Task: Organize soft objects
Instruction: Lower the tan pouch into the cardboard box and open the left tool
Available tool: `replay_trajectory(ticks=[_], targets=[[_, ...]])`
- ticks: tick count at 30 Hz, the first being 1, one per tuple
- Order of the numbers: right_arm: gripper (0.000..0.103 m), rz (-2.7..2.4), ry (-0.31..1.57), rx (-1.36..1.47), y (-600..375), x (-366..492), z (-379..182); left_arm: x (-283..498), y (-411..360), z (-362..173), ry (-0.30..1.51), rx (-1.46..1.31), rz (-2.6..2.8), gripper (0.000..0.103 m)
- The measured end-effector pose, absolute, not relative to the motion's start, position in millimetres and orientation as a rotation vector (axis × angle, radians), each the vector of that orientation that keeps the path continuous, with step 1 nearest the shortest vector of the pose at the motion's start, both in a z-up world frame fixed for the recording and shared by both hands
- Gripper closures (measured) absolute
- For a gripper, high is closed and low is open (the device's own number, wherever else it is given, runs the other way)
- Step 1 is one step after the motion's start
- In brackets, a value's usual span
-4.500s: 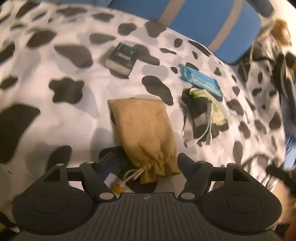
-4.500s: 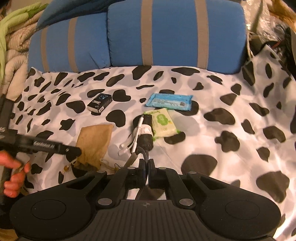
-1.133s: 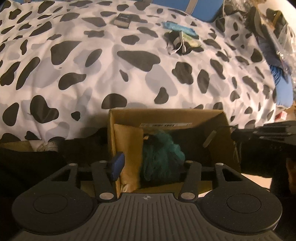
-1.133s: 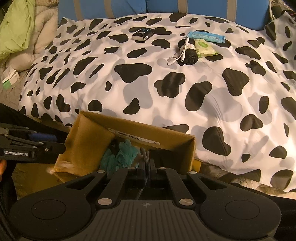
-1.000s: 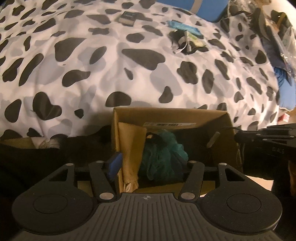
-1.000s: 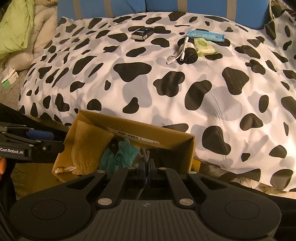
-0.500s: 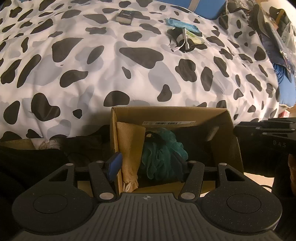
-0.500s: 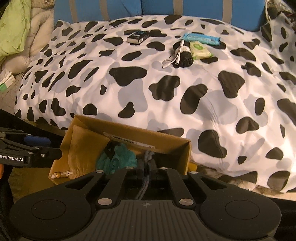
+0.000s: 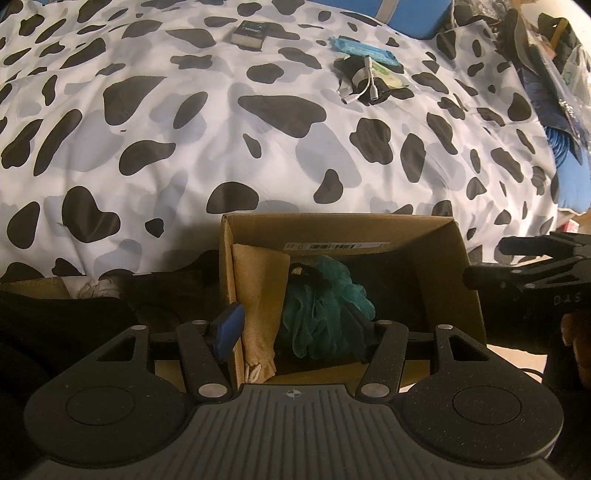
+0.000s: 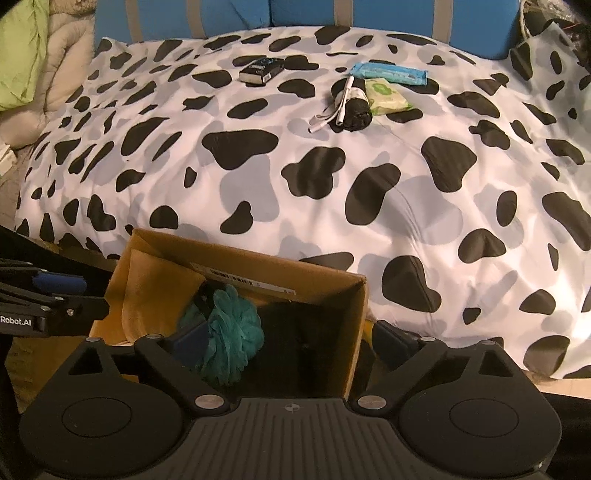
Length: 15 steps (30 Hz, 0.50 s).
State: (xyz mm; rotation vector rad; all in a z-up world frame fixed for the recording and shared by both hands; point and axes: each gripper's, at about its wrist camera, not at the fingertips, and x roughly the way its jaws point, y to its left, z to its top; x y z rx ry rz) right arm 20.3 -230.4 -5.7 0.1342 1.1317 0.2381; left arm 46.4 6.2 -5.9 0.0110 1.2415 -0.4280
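1. A cardboard box (image 9: 340, 229) stood open against the near edge of the bed (image 9: 184, 147), which wore a cow-print cover.
2. Inside the box, a tan pouch (image 9: 258, 291) leaned against the left wall, its drawstring end toward the near side; a teal loofah (image 9: 321, 306) lay just beside it, near the middle. The right part of the box was too dark to read.
3. The left gripper (image 9: 290, 332) hung over the near side of the box with its jaws apart and nothing between them — one finger (image 9: 229, 328) outside the left wall, the other over the loofah.
4. The right gripper (image 10: 291, 343) also stood wide open and empty; its left finger (image 10: 188, 343) was inside the box beside the loofah (image 10: 229, 336), and its right finger was outside the right wall of the box (image 10: 354, 317).
5. Toward the far edge of the bed, well apart from the box, lay a small dark box (image 10: 260, 70), a black roll (image 10: 354, 99) with a white cable (image 10: 332, 110) across it, a green wipes pack (image 10: 388, 96) touching the roll, and a blue pack (image 10: 391, 73) just behind it.
6. Blue cushions (image 10: 388, 14) with tan stripes stood along the far edge — a green and beige quilt (image 10: 33, 59) was heaped beyond the far left corner.
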Motion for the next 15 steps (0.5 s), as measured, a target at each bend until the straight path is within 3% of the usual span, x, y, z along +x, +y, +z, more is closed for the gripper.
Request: replay_trajectory(ticks=[7,15], targets=[[0.000,0.234,1.149,0.116,-228,21,-8,46,5,-4,1.235,0.013,-0.429,0.046],[0.000,0.233,1.175,0.087,-224,22,-12,42,4,8,1.159,0.005,-0.434,0.046]])
